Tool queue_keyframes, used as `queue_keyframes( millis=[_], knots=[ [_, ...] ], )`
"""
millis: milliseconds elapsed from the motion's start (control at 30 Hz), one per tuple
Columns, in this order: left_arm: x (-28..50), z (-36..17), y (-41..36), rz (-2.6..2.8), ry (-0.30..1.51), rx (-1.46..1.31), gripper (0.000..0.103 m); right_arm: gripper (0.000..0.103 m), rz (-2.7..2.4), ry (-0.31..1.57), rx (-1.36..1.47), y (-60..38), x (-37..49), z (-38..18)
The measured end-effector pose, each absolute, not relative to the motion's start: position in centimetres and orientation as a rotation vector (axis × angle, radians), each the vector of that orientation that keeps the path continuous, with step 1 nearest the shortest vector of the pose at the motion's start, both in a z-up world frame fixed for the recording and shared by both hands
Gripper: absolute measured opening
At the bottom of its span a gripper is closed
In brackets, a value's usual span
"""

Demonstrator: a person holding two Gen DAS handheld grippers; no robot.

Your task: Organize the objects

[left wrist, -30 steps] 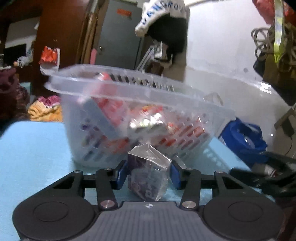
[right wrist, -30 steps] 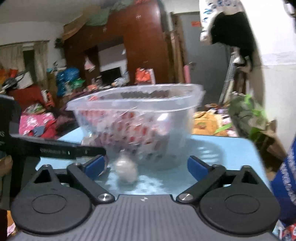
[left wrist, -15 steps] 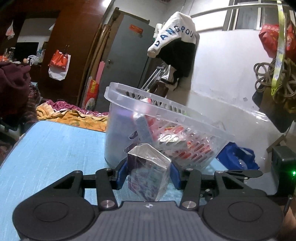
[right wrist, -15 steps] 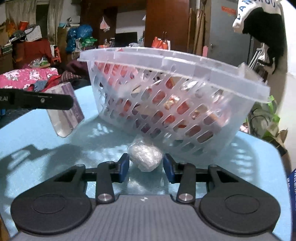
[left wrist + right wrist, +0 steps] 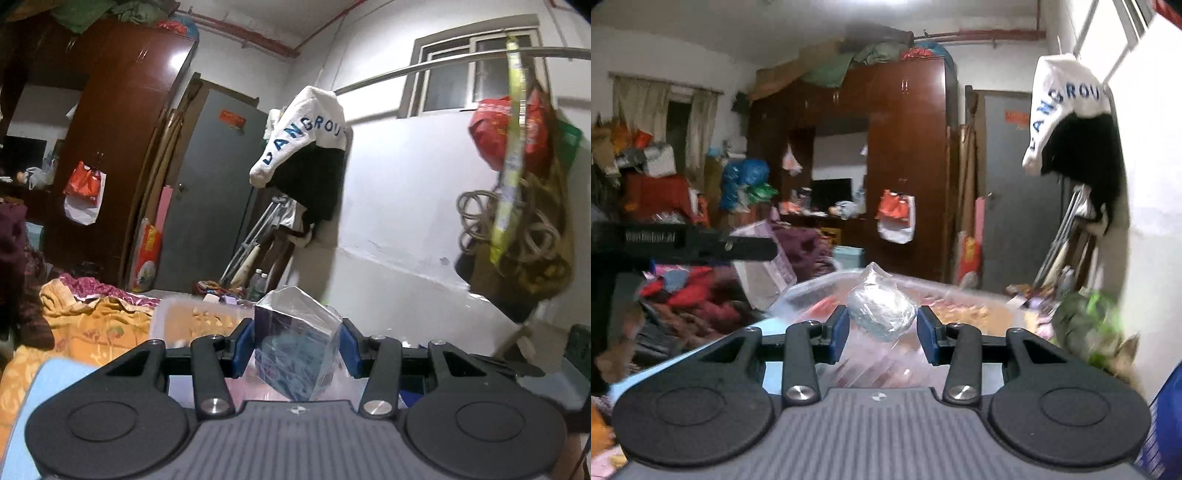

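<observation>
Purple box (image 5: 295, 343) in clear wrap, clamped between the 2 blue pads of the left gripper (image 5: 297, 349), tilted with 1 corner up, held clear of the table. Pads (image 5: 243, 347) pressed flat against both sides of the wrap. Behind and below, part of the clear basket (image 5: 184, 317), its rim just showing past the left finger, blurred. Pale blue table (image 5: 48, 384) at lower left, an orange cloth (image 5: 92, 325) beyond it.

Small clear-wrapped bundle (image 5: 882, 312), whitish and crumpled, gripped between the 2 pads of the right gripper (image 5: 882, 328), a twist of wrap sticking up on top. Raised off the table (image 5: 701, 354), in front of the basket (image 5: 923, 291) and about level with its rim. Red and orange packets inside the basket, blurred through the plastic wall. At left in the right wrist view, a black finger of the left gripper (image 5: 701, 245) stretching across, with the box (image 5: 764, 269) below it, near the basket's left rim.

Around: a dark brown wardrobe (image 5: 905, 166), a grey door (image 5: 210, 195), a white and black garment (image 5: 310, 155) hung on the wall, a red bag (image 5: 513, 133) and coiled cable (image 5: 480, 221) hanging at right.
</observation>
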State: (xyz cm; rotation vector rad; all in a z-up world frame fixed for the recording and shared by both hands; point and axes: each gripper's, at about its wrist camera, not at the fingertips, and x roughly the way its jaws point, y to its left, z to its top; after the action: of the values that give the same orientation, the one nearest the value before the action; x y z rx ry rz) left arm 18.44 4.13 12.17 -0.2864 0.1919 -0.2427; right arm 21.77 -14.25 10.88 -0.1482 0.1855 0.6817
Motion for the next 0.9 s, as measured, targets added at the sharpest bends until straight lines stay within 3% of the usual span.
queue_keyframes(
  millis=[133, 167, 200, 233, 267, 333, 400, 600, 700, 900],
  knots=[
    [24.0, 13.0, 4.0, -0.194, 0.229, -0.319, 0.055, 0.048, 0.634, 0.260, -0.232, -10.3, 27.1, 10.6],
    [25.1, 12.8, 4.0, -0.169, 0.233, -0.312, 0.068, 0.062, 0.608, 0.284, -0.266, -9.6, 28.0, 10.1],
    [26.1, 12.6, 3.9, -0.130, 0.250, -0.306, 0.088, 0.071, 0.560, 0.283, -0.293, -9.6, 28.0, 9.7],
    [26.7, 12.4, 4.0, -0.099, 0.271, -0.308, 0.092, 0.089, 0.513, 0.259, -0.317, -9.6, 27.9, 9.3],
    [27.1, 12.1, 4.1, -0.082, 0.288, -0.316, 0.093, 0.098, 0.485, 0.228, -0.323, -9.8, 27.6, 9.1],
    [26.2, 11.5, 4.5, -0.109, 0.265, -0.328, 0.093, 0.103, 0.513, 0.213, -0.276, -11.0, 26.7, 9.1],
    [24.3, 11.3, 4.7, -0.131, 0.238, -0.295, 0.103, 0.103, 0.555, 0.218, -0.221, -12.5, 25.3, 9.2],
    [17.5, 11.1, 4.5, -0.073, 0.107, -0.156, 0.103, 0.103, 0.437, 0.229, -0.113, -15.2, 21.3, 8.0],
    [16.4, 11.4, 4.4, -0.030, 0.111, -0.105, 0.103, 0.103, 0.375, 0.166, -0.186, -15.4, 20.2, 7.2],
    [16.5, 12.2, 3.5, 0.022, 0.226, -0.043, 0.103, 0.103, 0.359, 0.211, -0.242, -15.2, 20.6, 7.9]
  ],
)
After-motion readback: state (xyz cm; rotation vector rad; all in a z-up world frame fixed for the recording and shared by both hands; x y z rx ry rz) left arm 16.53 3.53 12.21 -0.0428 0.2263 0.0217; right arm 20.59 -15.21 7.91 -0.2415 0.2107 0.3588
